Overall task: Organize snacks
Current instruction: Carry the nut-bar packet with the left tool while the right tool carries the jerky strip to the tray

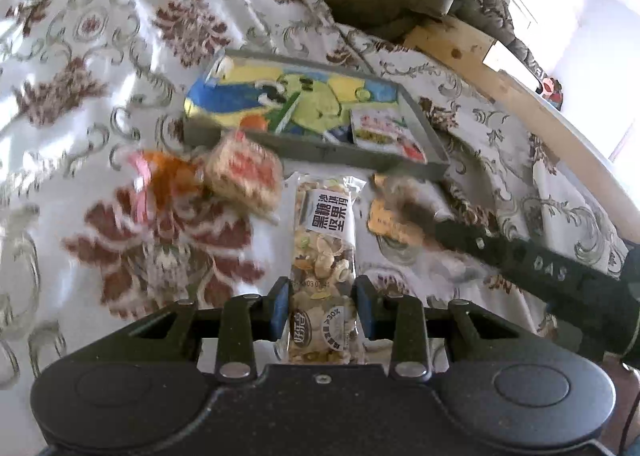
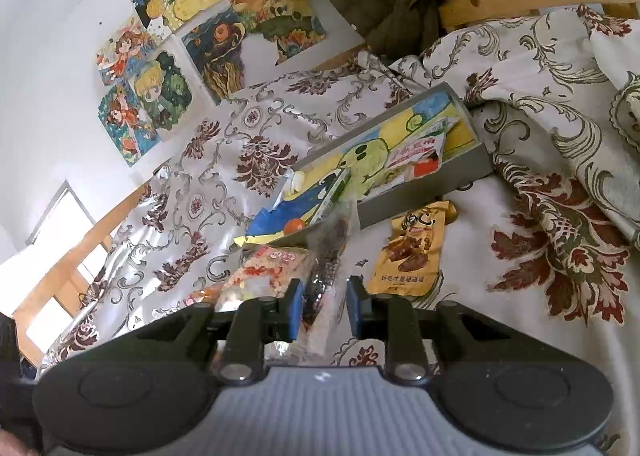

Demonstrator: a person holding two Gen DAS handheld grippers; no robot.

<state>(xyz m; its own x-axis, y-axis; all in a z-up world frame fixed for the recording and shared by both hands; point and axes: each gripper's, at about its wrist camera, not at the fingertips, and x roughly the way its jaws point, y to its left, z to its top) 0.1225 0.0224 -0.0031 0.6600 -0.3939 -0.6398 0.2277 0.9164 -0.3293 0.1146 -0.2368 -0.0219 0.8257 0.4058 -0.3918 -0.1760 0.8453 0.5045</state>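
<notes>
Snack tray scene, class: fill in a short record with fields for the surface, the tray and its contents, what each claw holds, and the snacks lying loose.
surface: floral cloth
tray: grey tray with a cartoon picture inside
in tray: one white and red packet, at its right end
left claw: shut on nut bar packet
right claw: shut on clear wrapped dark snack
loose snacks: yellow packet beside the tray, red and white packet in front of it
</notes>
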